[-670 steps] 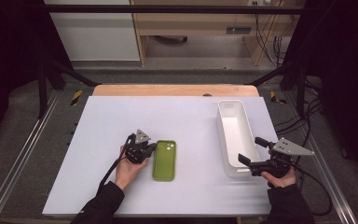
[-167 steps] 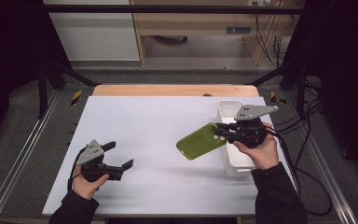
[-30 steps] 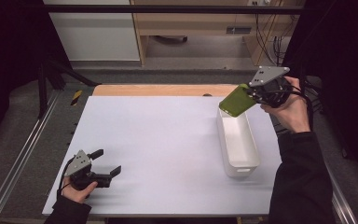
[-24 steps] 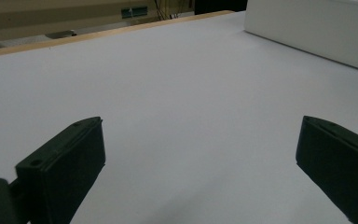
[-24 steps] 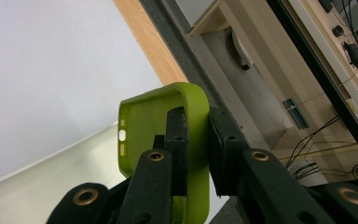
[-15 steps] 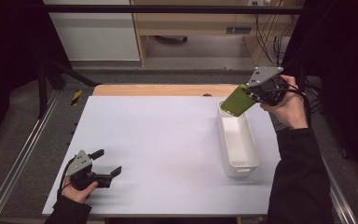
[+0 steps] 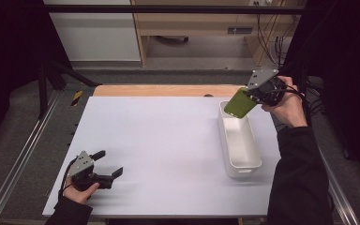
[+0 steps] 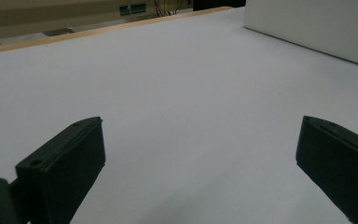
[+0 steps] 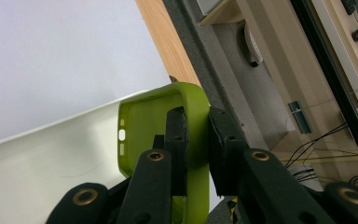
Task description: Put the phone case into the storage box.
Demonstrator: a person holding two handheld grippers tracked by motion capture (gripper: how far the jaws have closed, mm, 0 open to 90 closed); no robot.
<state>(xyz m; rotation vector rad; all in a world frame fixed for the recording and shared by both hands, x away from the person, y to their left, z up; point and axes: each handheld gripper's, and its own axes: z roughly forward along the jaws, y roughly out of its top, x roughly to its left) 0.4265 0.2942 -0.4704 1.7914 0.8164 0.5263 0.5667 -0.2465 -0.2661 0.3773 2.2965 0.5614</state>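
- High view: the right gripper (image 7: 252, 96) holds a green phone case (image 7: 240, 102) tilted above the far end of the white bin (image 7: 240, 158), apparently ready to lower and let go; open table lies to the left.
- Left gripper view: the left gripper (image 8: 200, 170) rests wide open and empty on the bare table.
- Right gripper view: jaws pinch the case's side wall above the bin's far rim.

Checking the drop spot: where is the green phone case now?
In the high view, the green phone case is held by the right gripper above the white bin's far end.
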